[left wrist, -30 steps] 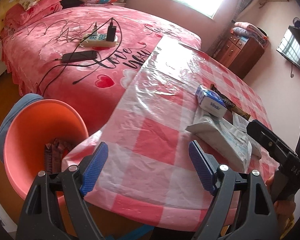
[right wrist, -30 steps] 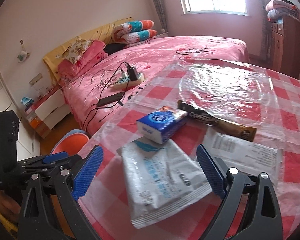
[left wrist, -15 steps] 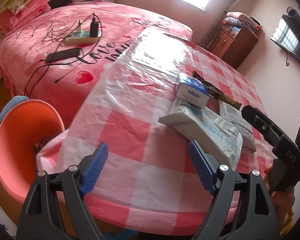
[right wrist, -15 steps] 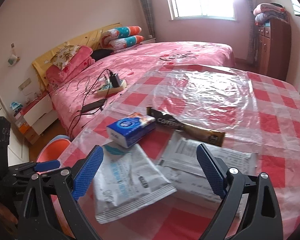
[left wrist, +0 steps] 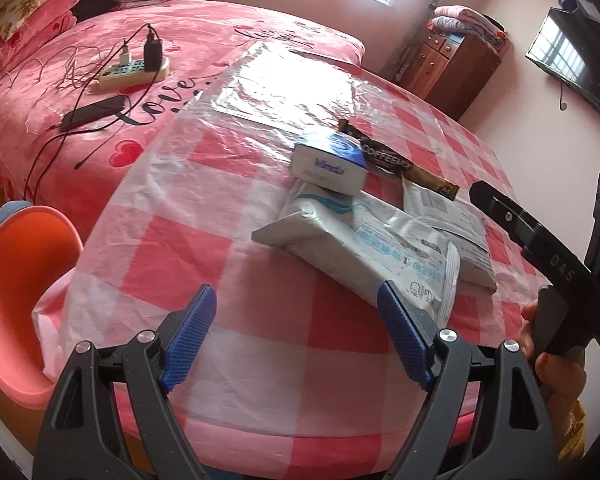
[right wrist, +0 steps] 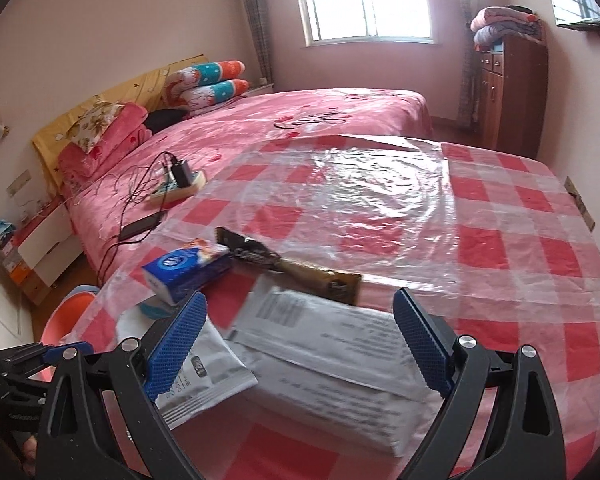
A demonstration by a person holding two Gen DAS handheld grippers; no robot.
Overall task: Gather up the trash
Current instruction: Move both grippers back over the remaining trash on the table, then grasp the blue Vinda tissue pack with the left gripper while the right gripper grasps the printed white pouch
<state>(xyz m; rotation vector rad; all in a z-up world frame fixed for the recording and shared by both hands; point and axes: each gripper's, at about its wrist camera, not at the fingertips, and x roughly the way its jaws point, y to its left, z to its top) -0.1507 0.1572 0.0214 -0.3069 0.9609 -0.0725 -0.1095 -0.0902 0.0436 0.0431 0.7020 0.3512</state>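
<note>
A: Report the left gripper (left wrist: 296,336).

B: Jaws spread wide, nothing between the pads. It hangs over the near edge of the checked table (left wrist: 204,248). The silver pouch (left wrist: 356,248) lies just ahead and to the right; the right blue pad overlaps the pouch's near corner in the left wrist view, and contact cannot be confirmed.

A: Right gripper (right wrist: 300,344)?

B: Also spread wide, gripping nothing. The white mailer (right wrist: 332,356) lies flat on the table directly between and below its pads. The silver pouch sits under the left pad, partly beneath the mailer's edge.

A: Remaining trash?

B: The blue tissue pack (right wrist: 188,272) rests on the far end of the pouch. The brown coffee sachet (right wrist: 300,272) lies just beyond the mailer, touching the tissue pack.

A: Receptacle?

B: An orange bin (left wrist: 24,304) stands on the floor beside the table's left edge, between table and bed (left wrist: 92,80).
</note>
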